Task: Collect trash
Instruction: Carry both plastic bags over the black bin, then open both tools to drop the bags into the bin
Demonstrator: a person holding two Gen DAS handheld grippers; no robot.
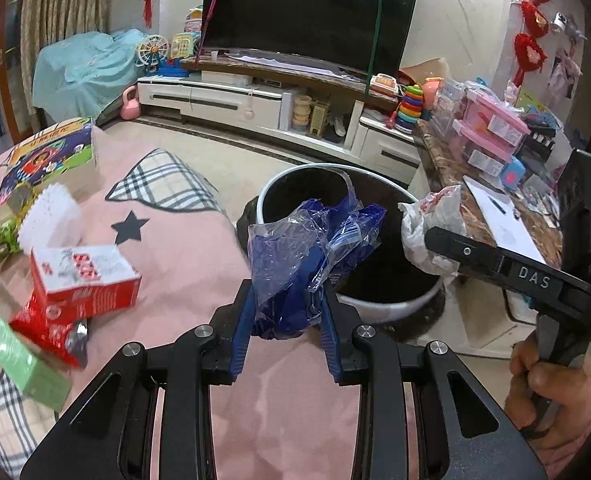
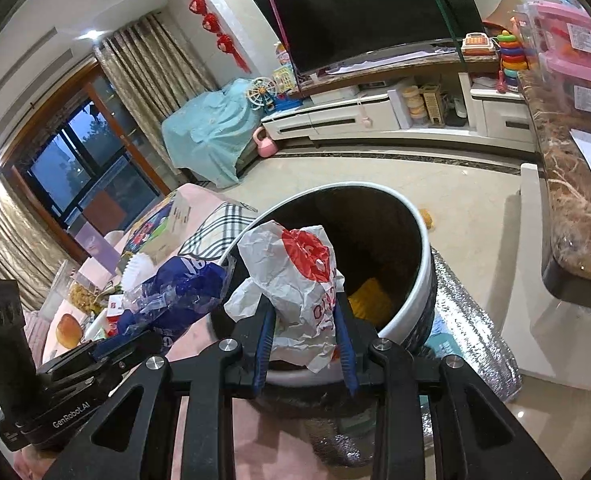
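Note:
My left gripper [image 1: 285, 300] is shut on a crumpled blue and clear plastic wrapper [image 1: 307, 252] and holds it at the near rim of a round white-rimmed trash bin [image 1: 387, 302]. My right gripper [image 2: 303, 320] is shut on a crumpled white and red paper bag [image 2: 295, 276] over the same bin [image 2: 425, 276], whose dark inside holds something yellow [image 2: 369, 300]. The paper bag [image 1: 431, 224] and the right gripper also show in the left wrist view at the bin's right. The blue wrapper [image 2: 175, 292] also shows in the right wrist view, left of the bin.
A pink cloth surface [image 1: 199, 264] holds a red and white box [image 1: 83, 280], a green box [image 1: 23, 360], white paper cups [image 1: 51, 216] and a colourful carton [image 1: 51, 156]. A marble counter [image 2: 567, 200] with pink toy boxes stands right. A TV unit [image 1: 255, 100] is behind.

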